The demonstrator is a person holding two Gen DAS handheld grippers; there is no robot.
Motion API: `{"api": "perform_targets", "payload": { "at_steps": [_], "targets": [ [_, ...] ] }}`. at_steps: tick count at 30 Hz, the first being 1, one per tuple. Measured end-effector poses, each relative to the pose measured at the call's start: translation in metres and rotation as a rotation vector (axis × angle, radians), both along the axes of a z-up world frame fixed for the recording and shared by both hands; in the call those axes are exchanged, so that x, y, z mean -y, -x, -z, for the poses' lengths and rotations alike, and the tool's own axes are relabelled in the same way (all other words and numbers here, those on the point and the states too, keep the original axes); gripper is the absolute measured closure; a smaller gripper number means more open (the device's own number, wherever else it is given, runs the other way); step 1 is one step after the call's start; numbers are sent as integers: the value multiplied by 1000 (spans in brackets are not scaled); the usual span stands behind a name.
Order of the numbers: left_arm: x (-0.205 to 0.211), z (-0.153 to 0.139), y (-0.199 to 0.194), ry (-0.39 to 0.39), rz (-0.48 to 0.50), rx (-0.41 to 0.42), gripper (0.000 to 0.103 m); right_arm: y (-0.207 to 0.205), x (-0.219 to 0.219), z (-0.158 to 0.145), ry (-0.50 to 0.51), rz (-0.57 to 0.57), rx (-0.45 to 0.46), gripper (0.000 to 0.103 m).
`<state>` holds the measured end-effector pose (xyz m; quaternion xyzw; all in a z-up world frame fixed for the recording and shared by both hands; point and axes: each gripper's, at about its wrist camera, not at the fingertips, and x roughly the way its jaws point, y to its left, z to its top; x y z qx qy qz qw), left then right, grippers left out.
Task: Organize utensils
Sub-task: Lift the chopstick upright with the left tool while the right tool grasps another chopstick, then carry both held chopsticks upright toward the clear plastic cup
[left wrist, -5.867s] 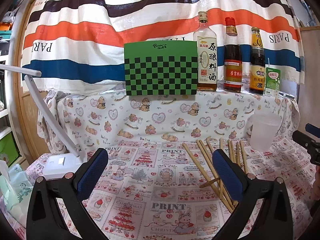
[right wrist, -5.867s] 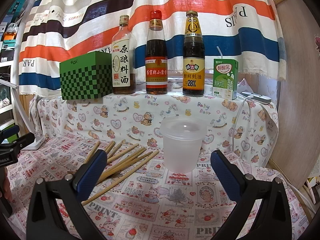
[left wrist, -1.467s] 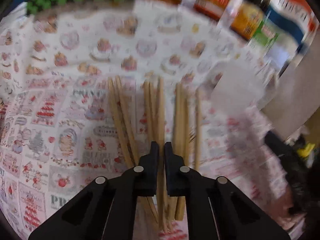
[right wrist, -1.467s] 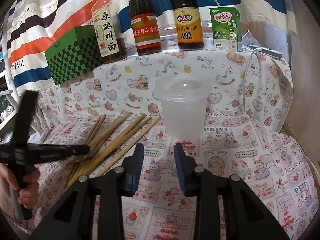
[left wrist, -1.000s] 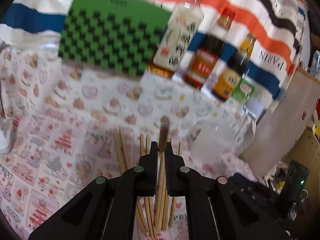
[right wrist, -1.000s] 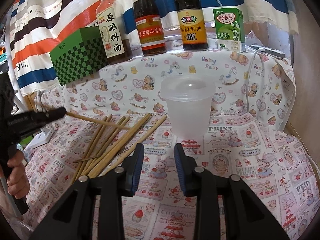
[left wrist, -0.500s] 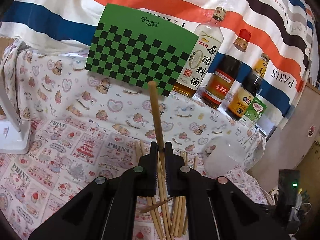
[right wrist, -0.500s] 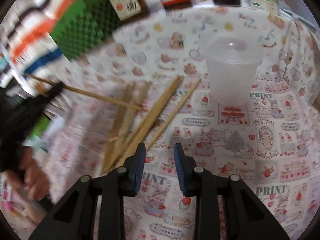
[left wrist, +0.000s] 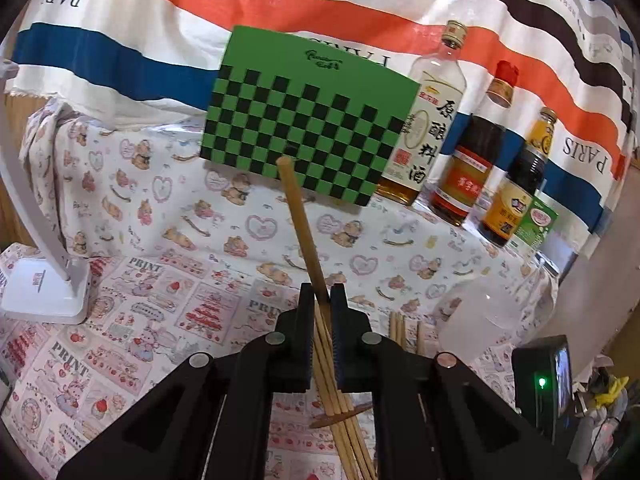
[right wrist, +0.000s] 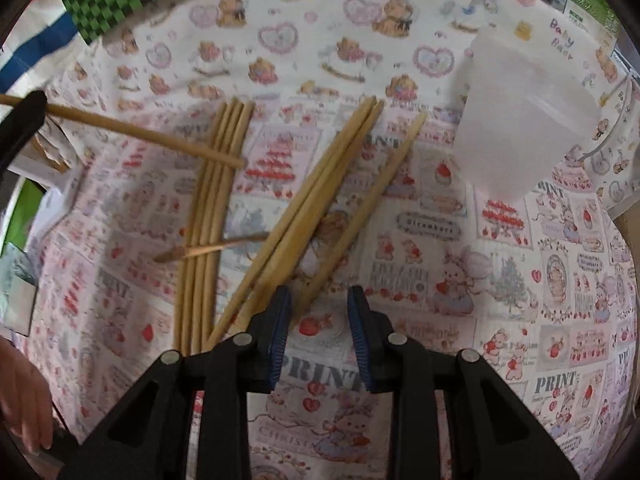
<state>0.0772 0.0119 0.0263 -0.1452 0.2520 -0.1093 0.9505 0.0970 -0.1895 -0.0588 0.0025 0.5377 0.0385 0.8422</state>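
My left gripper is shut on one wooden chopstick, held up in the air above the table; the same chopstick shows in the right wrist view, sticking out from the left gripper at the left edge. Several chopsticks lie on the printed tablecloth, one bundle straight and another slanted. My right gripper is partly open and empty, low over the near ends of the slanted chopsticks. A translucent plastic cup stands to the right of the pile; it also shows in the left wrist view.
A green checkered box, three sauce bottles and a green drink carton stand on the raised shelf at the back. A white lamp base sits at the left. A short broken stick lies across the straight bundle.
My left gripper has kept the chopstick raised and swung it slightly. My right gripper has tilted down and moved in close over the near ends of the slanted chopsticks.
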Motion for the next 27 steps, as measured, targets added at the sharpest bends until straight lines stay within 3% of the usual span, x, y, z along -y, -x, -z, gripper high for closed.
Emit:
{"api": "perform_targets", "payload": {
  "at_steps": [9,13,19,24,27],
  "targets": [
    [13,-5,6,-53,36,21,97,25,-4,0,61,-79,17,81],
    [4,3,-4,53,85,-40,97,40,-3,0,82,-134,61,90],
    [0,6,-5,62,67,-42,97,48,17,-5,33,-51,74,97],
    [7,2,-1,28,65,-18,97,75,34,-48,28,-49,301,99],
    [7,-1,3,64,81,2,97,93,45,-85,15,-30,426,99]
  ]
}}
